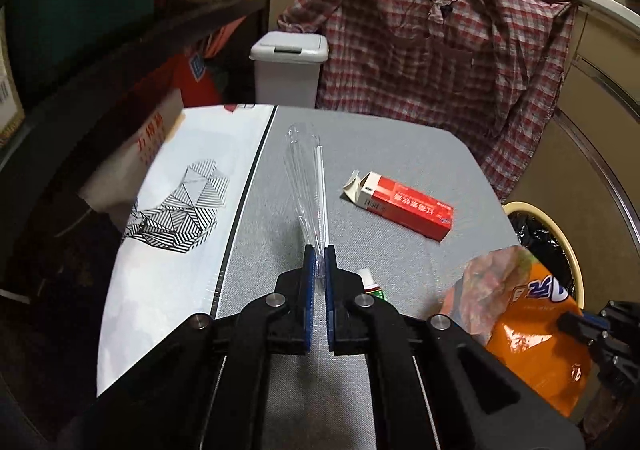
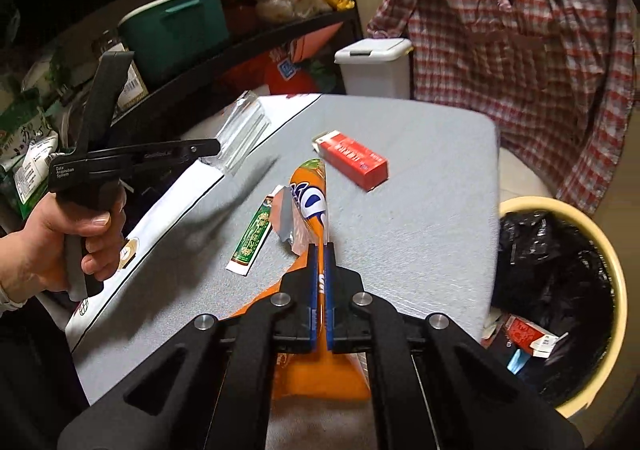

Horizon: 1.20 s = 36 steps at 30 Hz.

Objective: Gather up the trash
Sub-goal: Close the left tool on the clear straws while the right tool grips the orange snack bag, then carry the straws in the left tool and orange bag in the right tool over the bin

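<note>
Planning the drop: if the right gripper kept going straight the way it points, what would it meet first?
Probably the grey tabletop, near the red carton; the right gripper, clamping the orange wrapper, points downward. Depth is uncertain.

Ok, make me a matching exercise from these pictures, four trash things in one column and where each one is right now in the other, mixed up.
Things:
1. clear plastic wrapper
2. orange snack bag
3. red carton
4. green sachet

Places:
A. lying on the grey table, open flap end
B. pinched in the right gripper
C. flat on the table beside the orange bag
D. pinched in the left gripper

Pairs: 1-D, 2-B, 3-A, 4-C
</note>
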Motion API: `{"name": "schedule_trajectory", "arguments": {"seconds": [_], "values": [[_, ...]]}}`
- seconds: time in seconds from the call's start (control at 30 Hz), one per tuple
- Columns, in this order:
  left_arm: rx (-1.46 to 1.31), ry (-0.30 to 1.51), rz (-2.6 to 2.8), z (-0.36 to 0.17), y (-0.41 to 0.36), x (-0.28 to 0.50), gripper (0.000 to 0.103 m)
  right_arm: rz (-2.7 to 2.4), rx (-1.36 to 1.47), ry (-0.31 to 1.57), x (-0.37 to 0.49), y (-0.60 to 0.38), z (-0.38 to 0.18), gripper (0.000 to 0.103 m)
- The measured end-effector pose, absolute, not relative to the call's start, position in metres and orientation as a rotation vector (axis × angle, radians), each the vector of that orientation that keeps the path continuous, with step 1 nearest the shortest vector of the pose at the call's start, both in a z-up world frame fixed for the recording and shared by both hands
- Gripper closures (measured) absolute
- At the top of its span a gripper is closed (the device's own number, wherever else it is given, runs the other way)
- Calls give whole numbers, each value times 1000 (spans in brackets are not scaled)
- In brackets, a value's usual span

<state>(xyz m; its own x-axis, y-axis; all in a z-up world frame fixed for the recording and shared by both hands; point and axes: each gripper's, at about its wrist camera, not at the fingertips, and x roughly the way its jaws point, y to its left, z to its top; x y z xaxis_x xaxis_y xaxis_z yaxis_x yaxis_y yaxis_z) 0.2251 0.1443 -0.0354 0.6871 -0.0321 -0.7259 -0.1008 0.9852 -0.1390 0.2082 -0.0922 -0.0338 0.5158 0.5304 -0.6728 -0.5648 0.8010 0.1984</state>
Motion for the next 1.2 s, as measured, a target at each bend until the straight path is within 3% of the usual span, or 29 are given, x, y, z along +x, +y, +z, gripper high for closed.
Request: {"name": "schedule_trajectory", "arguments": {"seconds": [1.2], "values": [[-96, 701, -199, 30, 0, 171, 98, 289, 76, 585, 197, -233, 32, 100]]}}
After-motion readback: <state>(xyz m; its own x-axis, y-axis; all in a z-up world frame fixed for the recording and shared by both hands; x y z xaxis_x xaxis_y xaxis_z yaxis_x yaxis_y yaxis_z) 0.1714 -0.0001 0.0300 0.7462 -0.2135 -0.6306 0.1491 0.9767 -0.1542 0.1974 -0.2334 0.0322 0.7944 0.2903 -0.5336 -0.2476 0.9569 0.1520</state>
